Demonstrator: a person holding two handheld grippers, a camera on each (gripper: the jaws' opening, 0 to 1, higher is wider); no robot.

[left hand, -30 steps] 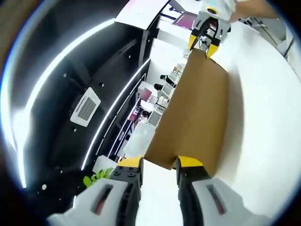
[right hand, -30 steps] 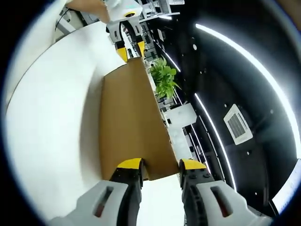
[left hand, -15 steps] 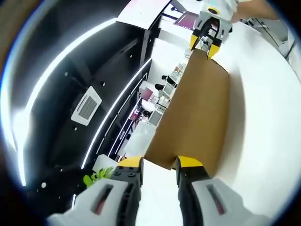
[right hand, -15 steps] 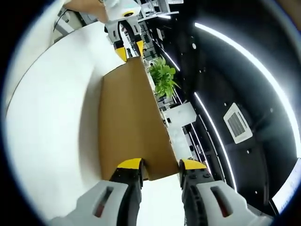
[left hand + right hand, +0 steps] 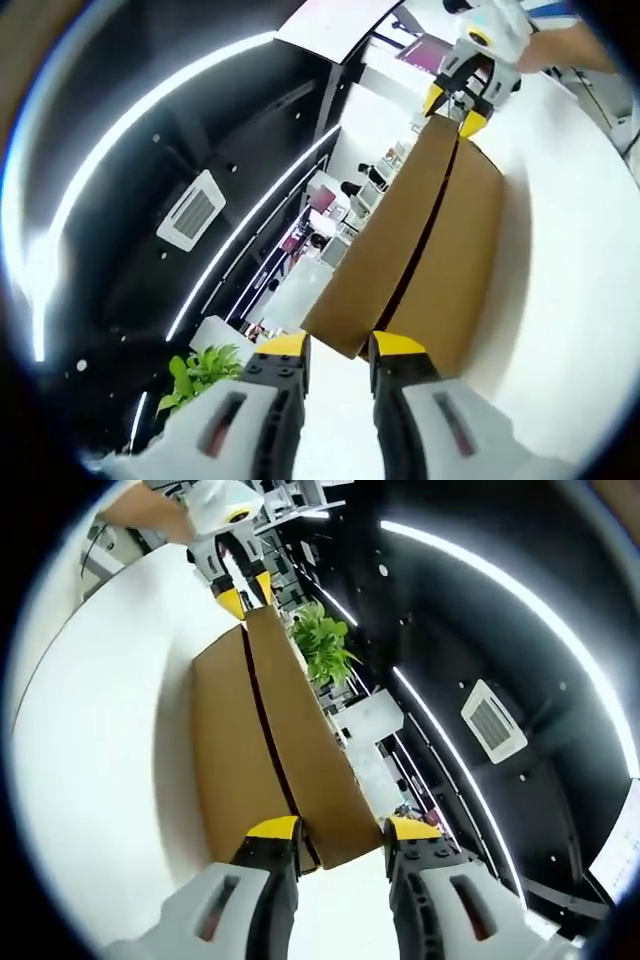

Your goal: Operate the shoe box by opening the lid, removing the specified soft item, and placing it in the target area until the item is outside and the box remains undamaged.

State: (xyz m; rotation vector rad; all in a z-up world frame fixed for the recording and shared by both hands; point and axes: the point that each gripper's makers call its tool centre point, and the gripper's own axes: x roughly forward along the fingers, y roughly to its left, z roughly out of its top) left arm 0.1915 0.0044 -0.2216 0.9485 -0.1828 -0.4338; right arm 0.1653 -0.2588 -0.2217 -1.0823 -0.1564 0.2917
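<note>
Overhead, a dark ceiling (image 5: 150, 130) with curved light strips and a square vent (image 5: 190, 210) occupies the left half of the left gripper view and the right half of the right gripper view. A white table surface (image 5: 560, 260) takes up the right side of the left gripper view and the left side of the right gripper view (image 5: 110, 710).

Lying on that table, the brown cardboard shoe box (image 5: 455, 260) runs from the lower centre to the upper right of the left gripper view, and from the lower centre to the upper left of the right gripper view (image 5: 225, 740). Its lid (image 5: 385, 265) is raised off the box body; a dark gap runs along the length between lid and body (image 5: 265, 730). The soft item cannot be made out through that gap.

A green potted plant (image 5: 320, 645) stands beyond the box, upper centre in the right gripper view.

The left gripper (image 5: 338, 345), at the bottom of its own view, has its yellow-tipped jaws slightly apart, pinching the near edge of the lid. The right gripper (image 5: 340, 830) pinches the opposite end of the lid likewise. Each gripper also appears at the far end of the box in the other's view.
</note>
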